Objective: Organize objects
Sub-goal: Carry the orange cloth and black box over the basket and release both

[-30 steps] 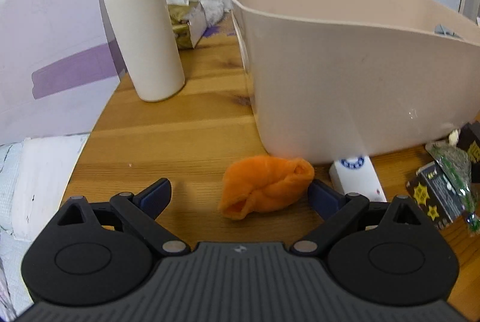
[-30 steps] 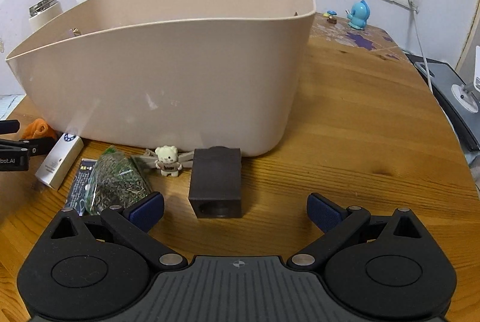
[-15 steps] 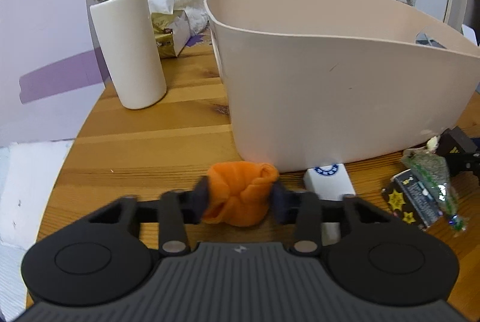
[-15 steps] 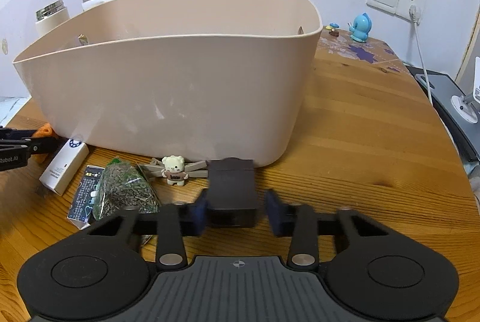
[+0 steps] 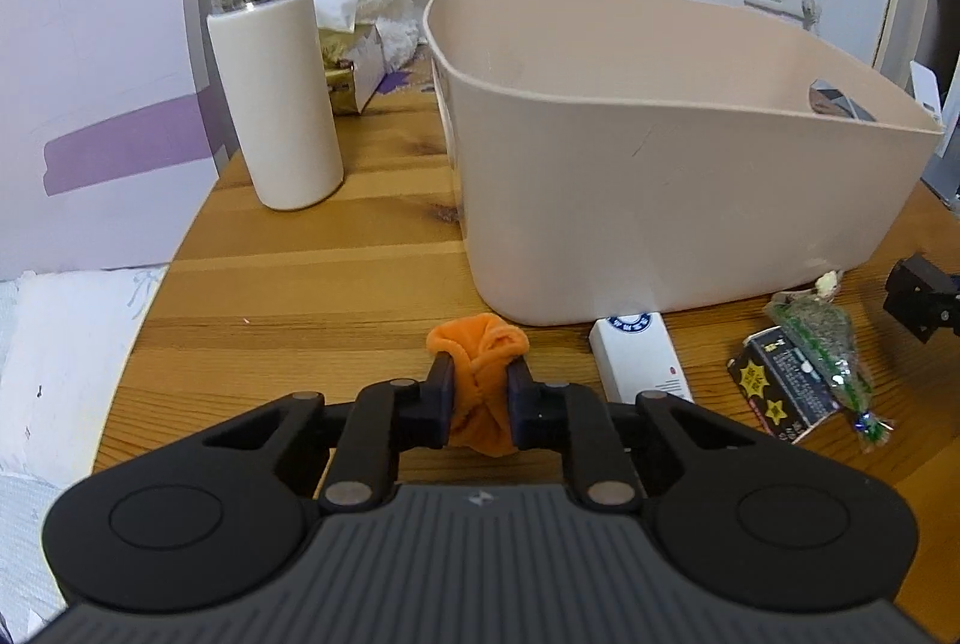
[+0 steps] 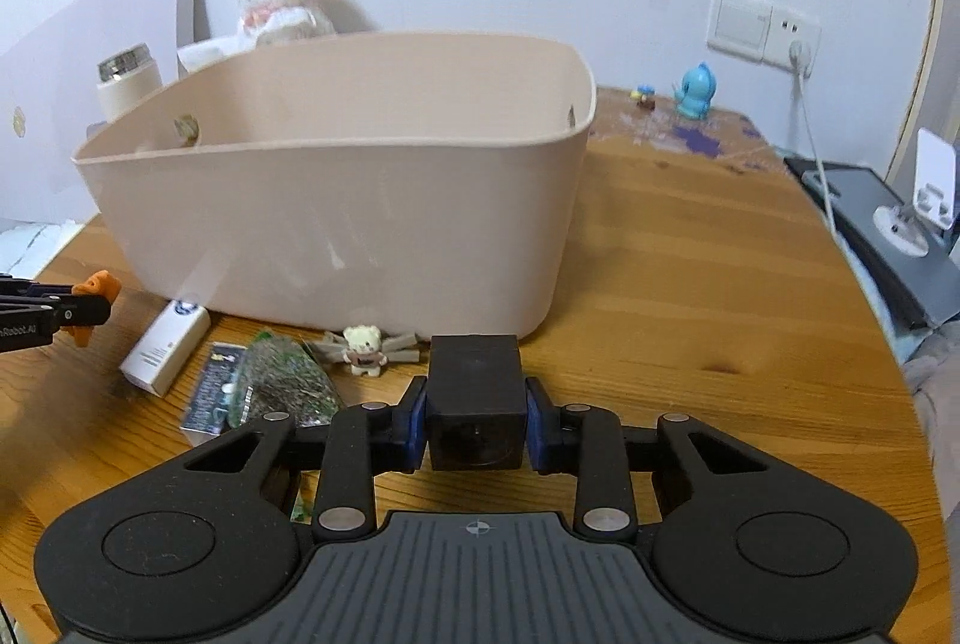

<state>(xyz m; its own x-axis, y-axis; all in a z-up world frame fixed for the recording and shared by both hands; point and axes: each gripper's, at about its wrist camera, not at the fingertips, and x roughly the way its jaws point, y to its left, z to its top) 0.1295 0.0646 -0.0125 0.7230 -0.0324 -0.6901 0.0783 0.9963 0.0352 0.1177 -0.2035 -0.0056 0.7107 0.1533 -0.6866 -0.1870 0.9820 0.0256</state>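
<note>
Pinching an orange cloth (image 5: 482,385), left tongs (image 5: 478,400); right tongs (image 6: 477,427) clamp a black block (image 6: 473,409).

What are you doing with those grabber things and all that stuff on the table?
Someone is tidying up with a hand-held gripper in each hand. The left hand-held gripper is squeezing an orange cloth, and the right hand-held gripper is clamped on a black box. Both are just in front of the big beige bin. A white box, a snack bag and a tiny bear lie on the wooden table.
</note>
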